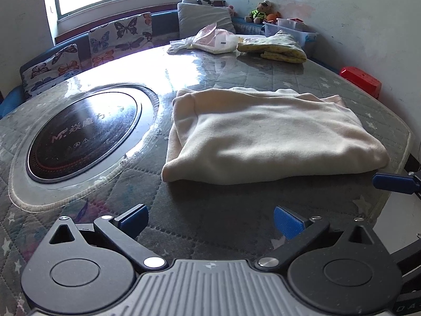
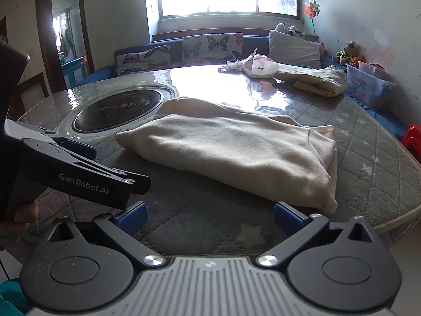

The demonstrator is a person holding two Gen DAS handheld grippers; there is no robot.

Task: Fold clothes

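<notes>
Both claws hang wide and empty, left claw and right claw short of the cream fleece garment, folded into a thick rectangle on the quilted grey tabletop. Folding looks nearly finished; next likely a final halving or tidying.

The print on the white packet is too small to read, and window glare washes out the tabletop behind it
</notes>
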